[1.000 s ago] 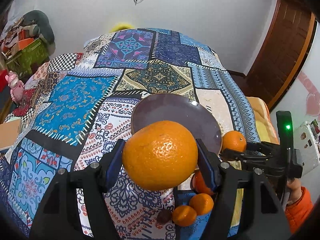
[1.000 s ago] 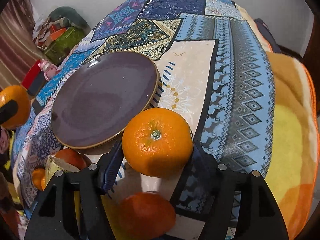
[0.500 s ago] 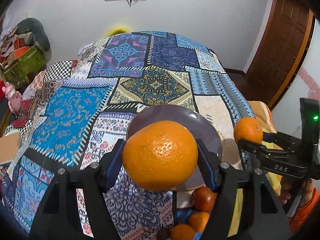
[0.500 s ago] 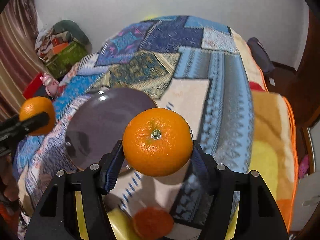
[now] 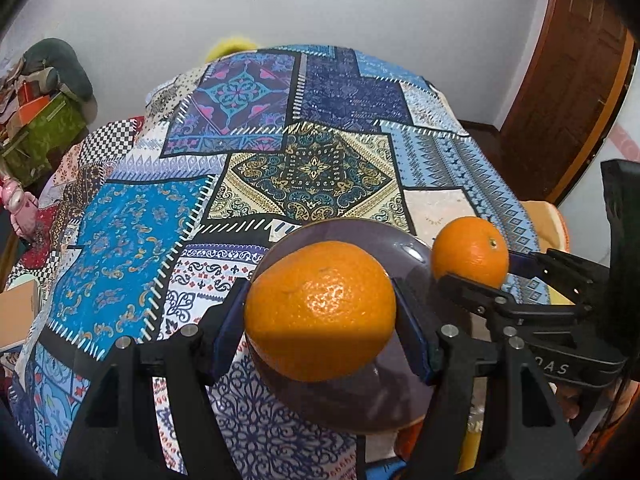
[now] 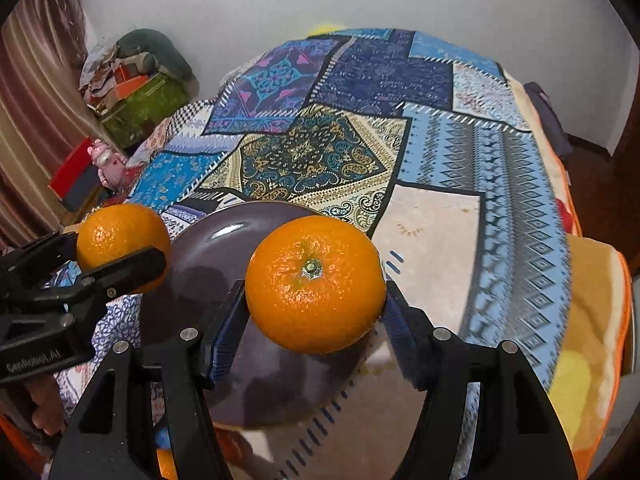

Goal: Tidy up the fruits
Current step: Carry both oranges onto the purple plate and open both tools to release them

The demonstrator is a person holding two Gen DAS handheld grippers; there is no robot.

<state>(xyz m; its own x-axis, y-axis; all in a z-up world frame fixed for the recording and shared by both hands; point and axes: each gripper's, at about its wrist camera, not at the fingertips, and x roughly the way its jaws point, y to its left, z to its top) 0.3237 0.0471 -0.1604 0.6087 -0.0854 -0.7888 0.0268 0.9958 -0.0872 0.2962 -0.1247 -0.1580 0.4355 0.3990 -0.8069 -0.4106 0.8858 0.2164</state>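
Two oranges, one point(image 5: 320, 310) clamped in left jaws, other point(image 6: 314, 284) in right; "GenRobot.AI" on left gripper point(image 6: 124, 258)

We see two oranges, both lifted over dark plate point(image 5: 404, 240). Bigger orange point(image 5: 320, 310) clamped in left tongs point(image 5: 320, 320); smaller orange point(image 6: 314, 284), stem facing us, clamped in right tongs point(image 6: 314, 308).

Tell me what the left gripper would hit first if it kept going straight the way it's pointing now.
Most likely the dark plate. The left gripper, shut on an orange, points down at the plate, with nothing visible between them. Depth is hard to judge, so it might land near the plate's rim.
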